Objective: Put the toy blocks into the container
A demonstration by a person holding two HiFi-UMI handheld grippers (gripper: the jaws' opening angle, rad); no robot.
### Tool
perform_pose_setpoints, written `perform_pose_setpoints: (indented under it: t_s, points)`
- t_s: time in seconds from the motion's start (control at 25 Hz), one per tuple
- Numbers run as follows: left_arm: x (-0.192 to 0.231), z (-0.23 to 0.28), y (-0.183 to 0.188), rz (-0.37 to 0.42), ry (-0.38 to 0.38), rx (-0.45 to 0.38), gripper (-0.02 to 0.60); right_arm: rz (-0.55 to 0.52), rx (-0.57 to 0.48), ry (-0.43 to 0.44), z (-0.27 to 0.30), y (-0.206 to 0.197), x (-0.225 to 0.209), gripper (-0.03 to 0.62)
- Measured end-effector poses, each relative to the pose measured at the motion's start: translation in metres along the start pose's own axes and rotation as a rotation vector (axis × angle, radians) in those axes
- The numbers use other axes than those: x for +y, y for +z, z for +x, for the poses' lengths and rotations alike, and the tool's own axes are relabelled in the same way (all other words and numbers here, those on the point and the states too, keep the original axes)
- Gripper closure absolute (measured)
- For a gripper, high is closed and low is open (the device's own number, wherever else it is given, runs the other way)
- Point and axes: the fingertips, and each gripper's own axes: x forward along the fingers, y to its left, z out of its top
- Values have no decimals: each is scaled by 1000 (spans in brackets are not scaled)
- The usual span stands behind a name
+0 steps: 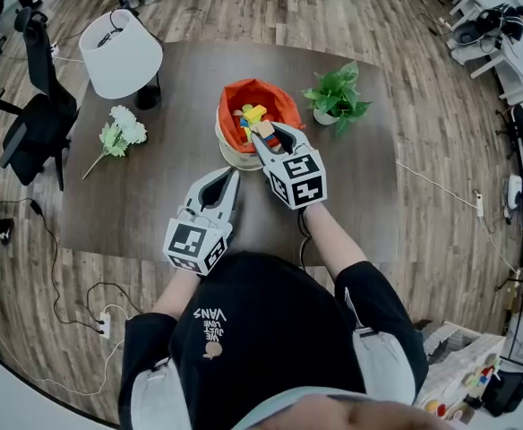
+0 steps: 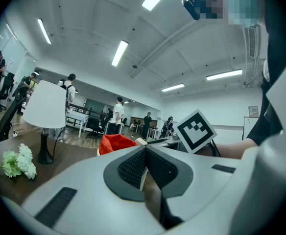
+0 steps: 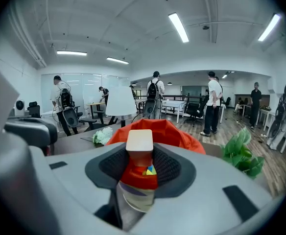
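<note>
One block (image 3: 139,143) clamped in right gripper (image 1: 263,137) jaws at container (image 1: 263,92) rim | left gripper (image 1: 234,177) jaws together | lamp (image 1: 123,54); flowers (image 1: 118,133); plant (image 1: 338,95) nearby

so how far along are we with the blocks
Mostly done: several blocks already lie in the orange-lined container. In hand: the right gripper holds a tan-topped block at the container's rim. The left gripper is shut and empty. Left: release that block; I see no loose blocks on the table.
</note>
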Motion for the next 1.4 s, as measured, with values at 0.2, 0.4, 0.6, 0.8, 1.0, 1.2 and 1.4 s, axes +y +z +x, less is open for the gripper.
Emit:
perform_pose_setpoints:
  t_s: [0.2, 0.4, 0.6, 0.8, 1.0, 1.2, 1.4]
  points:
    - [2, 0, 0, -2, 5, 0, 571, -5, 25, 6, 5, -3, 1, 437]
    - [2, -1, 0, -1, 5, -1, 571, 0, 20, 19, 5, -3, 4, 436]
    - [2, -2, 1, 2, 7, -4, 571, 7, 11, 17, 1, -2, 4, 436]
    - [-1, -3, 1, 5, 2, -2, 571, 18, -1, 15, -3, -2, 6, 436]
    - [-1, -5, 2, 13, 0, -5, 571, 27, -57, -9, -12, 7, 3, 436]
    - [0, -5, 3, 15, -4, -5, 571, 30, -107, -9, -28, 16, 5, 438]
    - [0, -7, 7, 17, -11, -8, 571, 24, -178, -17, -51, 32, 10, 480]
